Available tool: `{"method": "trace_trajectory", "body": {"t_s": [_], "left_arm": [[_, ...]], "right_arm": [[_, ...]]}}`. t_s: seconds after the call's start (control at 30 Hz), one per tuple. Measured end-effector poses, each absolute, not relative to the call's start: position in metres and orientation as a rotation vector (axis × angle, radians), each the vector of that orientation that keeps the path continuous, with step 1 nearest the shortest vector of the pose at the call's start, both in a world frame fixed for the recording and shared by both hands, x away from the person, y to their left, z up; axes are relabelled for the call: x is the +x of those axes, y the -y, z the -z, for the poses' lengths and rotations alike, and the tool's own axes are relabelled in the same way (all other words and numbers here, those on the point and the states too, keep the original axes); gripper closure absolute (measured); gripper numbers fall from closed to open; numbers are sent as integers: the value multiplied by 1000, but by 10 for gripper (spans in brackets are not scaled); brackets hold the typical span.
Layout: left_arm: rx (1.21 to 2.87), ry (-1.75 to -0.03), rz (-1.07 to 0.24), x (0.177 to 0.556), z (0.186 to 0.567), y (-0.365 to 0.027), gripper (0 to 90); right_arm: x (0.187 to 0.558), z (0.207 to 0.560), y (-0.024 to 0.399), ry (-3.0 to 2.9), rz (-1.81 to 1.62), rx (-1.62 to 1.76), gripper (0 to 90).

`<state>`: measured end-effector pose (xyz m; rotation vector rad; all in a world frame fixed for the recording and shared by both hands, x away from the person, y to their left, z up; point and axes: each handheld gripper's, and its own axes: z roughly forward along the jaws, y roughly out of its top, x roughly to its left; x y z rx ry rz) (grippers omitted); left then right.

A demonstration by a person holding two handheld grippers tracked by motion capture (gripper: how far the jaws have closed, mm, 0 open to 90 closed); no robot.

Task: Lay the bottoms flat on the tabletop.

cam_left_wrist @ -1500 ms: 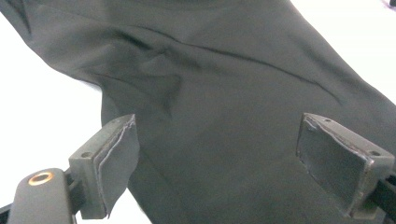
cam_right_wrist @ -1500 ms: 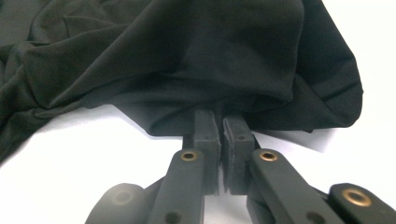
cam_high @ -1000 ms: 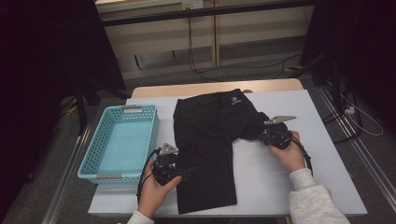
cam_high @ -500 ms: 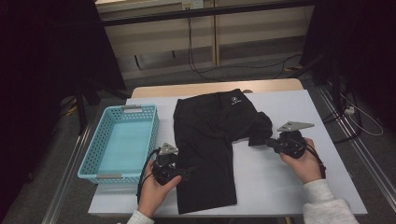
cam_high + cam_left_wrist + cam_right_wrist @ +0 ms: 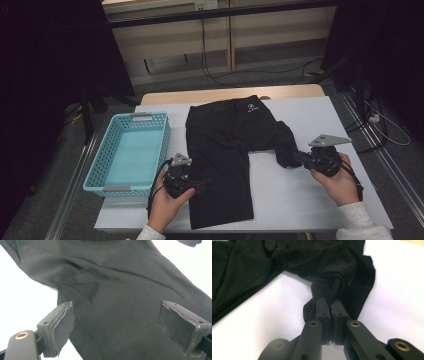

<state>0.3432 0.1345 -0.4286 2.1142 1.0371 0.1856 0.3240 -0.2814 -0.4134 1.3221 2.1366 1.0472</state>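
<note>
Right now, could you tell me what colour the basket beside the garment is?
Light blue basket; clearest in the high view.

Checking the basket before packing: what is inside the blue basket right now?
The blue basket looks empty: its pale floor shows bare. The strip just inside its near wall is hidden from the high view. The black garment lies beside it.

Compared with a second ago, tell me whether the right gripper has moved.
Yes. In the high view the right gripper has shifted rightward, away from the basket toward the table's right edge, pulling the pinched trouser leg with it.

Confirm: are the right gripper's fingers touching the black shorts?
Touching. The right gripper view shows the right gripper with fingers clamped on a bunched fold of the black shorts.
</note>
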Motion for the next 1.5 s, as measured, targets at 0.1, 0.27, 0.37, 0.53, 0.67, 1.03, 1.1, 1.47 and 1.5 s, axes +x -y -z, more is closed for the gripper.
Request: {"method": "trace_trajectory", "body": {"t_s": [0.1, 0.27, 0.37, 0.53, 0.67, 1.03, 1.1, 1.47, 1.5], "left_arm": [[2124, -1035, -184, 344, 429, -134, 135], [2121, -1036, -188, 344, 429, -134, 135], [2125, -1036, -187, 343, 430, -133, 135], [2133, -1027, -184, 342, 431, -130, 135], [2127, -1032, -189, 343, 431, -132, 135], [2127, -1035, -182, 343, 429, -134, 135], [2125, -1036, -182, 343, 429, -133, 135], [2124, -1029, -179, 343, 428, -131, 134], [2124, -1027, -182, 343, 428, -131, 134]], "right_arm": [[327, 415, 281, -2120, -1081, 1311, 875], [329, 419, 260, -2193, -1089, 1223, 870], [329, 425, 244, -2257, -1045, 1179, 866], [332, 437, 226, -2326, -999, 1134, 865], [332, 442, 221, -2353, -995, 1131, 846], [329, 424, 255, -2164, -1103, 1247, 507], [331, 423, 266, -2112, -1102, 1296, 500], [347, 446, 266, -2116, -898, 1382, 574], [348, 448, 263, -2130, -884, 1379, 595]]}}
